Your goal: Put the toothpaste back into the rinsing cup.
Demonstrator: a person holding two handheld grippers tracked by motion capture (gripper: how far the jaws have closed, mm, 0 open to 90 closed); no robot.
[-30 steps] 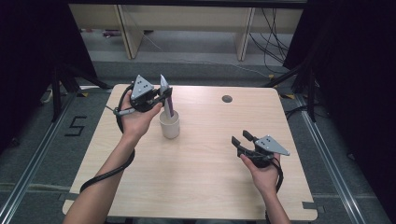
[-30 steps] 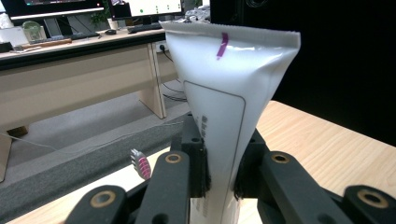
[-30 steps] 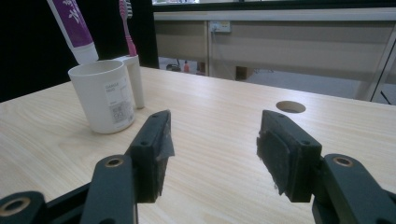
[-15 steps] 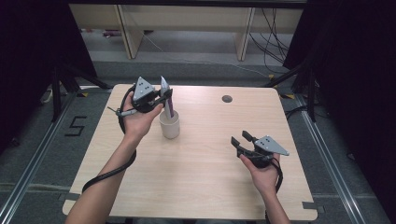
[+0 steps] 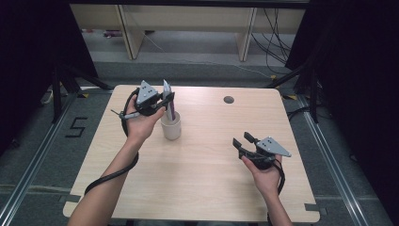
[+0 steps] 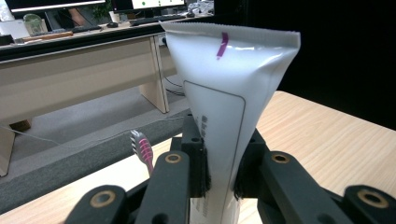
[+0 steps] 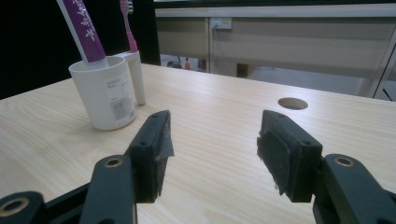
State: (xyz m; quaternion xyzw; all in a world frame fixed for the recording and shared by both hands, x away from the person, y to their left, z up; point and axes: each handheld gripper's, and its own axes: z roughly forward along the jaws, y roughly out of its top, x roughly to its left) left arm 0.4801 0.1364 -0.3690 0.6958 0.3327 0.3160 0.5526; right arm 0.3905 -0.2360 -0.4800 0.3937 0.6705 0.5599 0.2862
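A white cup (image 5: 171, 128) stands on the wooden table (image 5: 202, 183), left of centre. A toothpaste tube (image 5: 168, 104), white on one face and purple on the other, stands upright in the cup. My left gripper (image 5: 164, 100) is shut on the tube's upper part. In the left gripper view the tube (image 6: 223, 107) rises between the jaws, crimped end up. A pink toothbrush (image 7: 126, 23) stands in a slim white holder (image 7: 136, 77) just behind the cup (image 7: 105, 93). My right gripper (image 5: 243, 142) hovers low at the table's right side, open with nothing in it, well away from the cup.
A round cable hole (image 5: 228, 100) lies in the table near the far edge. Beyond the table are a grey floor, wooden bench legs (image 5: 128, 30) and loose cables (image 5: 273, 28). Dark stands flank both sides. Bare tabletop lies between the two grippers.
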